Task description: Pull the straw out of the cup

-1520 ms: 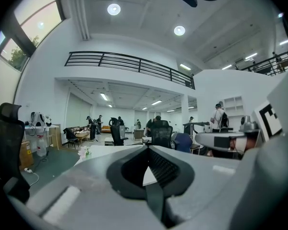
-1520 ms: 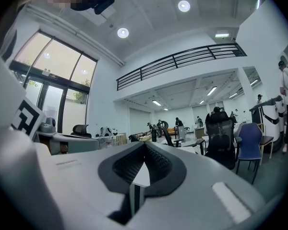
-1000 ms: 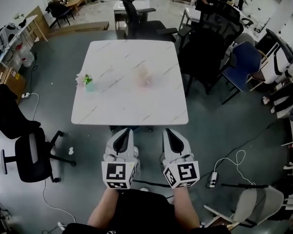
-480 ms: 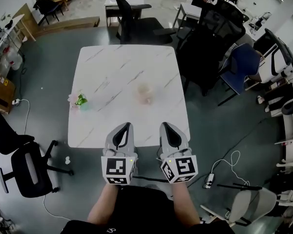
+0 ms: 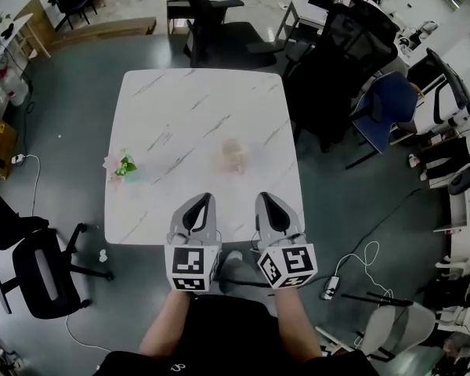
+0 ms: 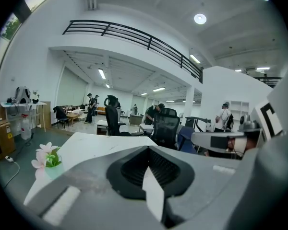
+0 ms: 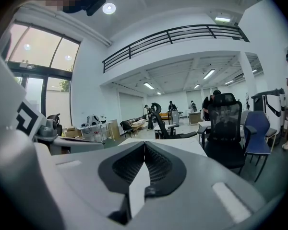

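Observation:
A pale pink translucent cup (image 5: pixel 233 153) stands near the middle of the white marble table (image 5: pixel 196 108); it is too small and blurred here to make out a straw. My left gripper (image 5: pixel 205 197) and right gripper (image 5: pixel 261 197) hang side by side over the table's near edge, well short of the cup. In the left gripper view the left gripper (image 6: pixel 148 147) has its jaws together with nothing between them. In the right gripper view the right gripper (image 7: pixel 144 143) is likewise shut and empty. The jaws hide the cup in both gripper views.
A small pot of pink flowers (image 5: pixel 121 165) sits at the table's left side, also seen as the flowers (image 6: pixel 48 155). Black office chairs (image 5: pixel 337 61) and a blue chair (image 5: pixel 392 100) crowd the right and far sides. Another black chair (image 5: pixel 31 265) and a floor cable (image 5: pixel 352 261) lie nearby.
Both grippers have moved forward together from short of the table to over its near edge. The table and cup now sit closer in the head view. The jaws stayed shut.

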A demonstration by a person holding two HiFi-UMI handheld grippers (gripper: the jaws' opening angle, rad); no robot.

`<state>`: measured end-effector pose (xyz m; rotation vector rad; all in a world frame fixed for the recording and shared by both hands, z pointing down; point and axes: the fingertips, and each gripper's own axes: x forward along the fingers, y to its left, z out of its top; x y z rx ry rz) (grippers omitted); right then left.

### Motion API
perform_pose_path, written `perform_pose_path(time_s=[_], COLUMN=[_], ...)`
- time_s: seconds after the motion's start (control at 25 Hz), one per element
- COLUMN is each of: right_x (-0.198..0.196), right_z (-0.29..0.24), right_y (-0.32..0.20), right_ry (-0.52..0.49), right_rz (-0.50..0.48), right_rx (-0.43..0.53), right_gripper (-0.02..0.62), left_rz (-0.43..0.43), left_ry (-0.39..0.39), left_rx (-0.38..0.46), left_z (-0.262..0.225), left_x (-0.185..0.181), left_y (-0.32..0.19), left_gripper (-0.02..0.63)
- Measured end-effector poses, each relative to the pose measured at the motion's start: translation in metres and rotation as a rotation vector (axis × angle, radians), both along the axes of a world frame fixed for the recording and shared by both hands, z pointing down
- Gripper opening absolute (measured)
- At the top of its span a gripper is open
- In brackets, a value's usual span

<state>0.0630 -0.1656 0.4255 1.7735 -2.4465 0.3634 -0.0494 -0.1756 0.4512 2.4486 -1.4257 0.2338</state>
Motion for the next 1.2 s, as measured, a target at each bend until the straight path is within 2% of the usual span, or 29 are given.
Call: perform_pose_path(time_s=[0.2,0.36,0.48,0.68,1.2], right_x=[0.013,0.019,0.020,0.026,0.026], right_z=[0.019,0.027,0.036,0.055,0.112], right_y=[-0.007,-0.018,-0.031,-0.049,-0.109], right_ry=[-0.019,-0.037,-0.049,-0.072,-0.180], right_rz=[0.003,-0.001,-0.019,-0.026,-0.043], right_rx=[-0.048,-0.064,-0.082,-0.120,-0.212], right_gripper=[0.005,0.006,0.040,0.044,0.084], left_rz=[0.004,-0.005,-0.012,-0.021,-0.070], left_ry=[-0.002,-0.034,-0.048,-0.056,-0.107], left_rx=[-0.037,-0.052,-0.070,-0.099,-0.167], left_z=[0.011,0.019,0.026,0.034,0.059], left_x=[0.014,0.016,0.019,0.029,0.024], left_y=[-0.006,-0.012,-0.019,-0.030,-0.057], left_gripper=[0.000,0.000,0.000,0.001,0.001])
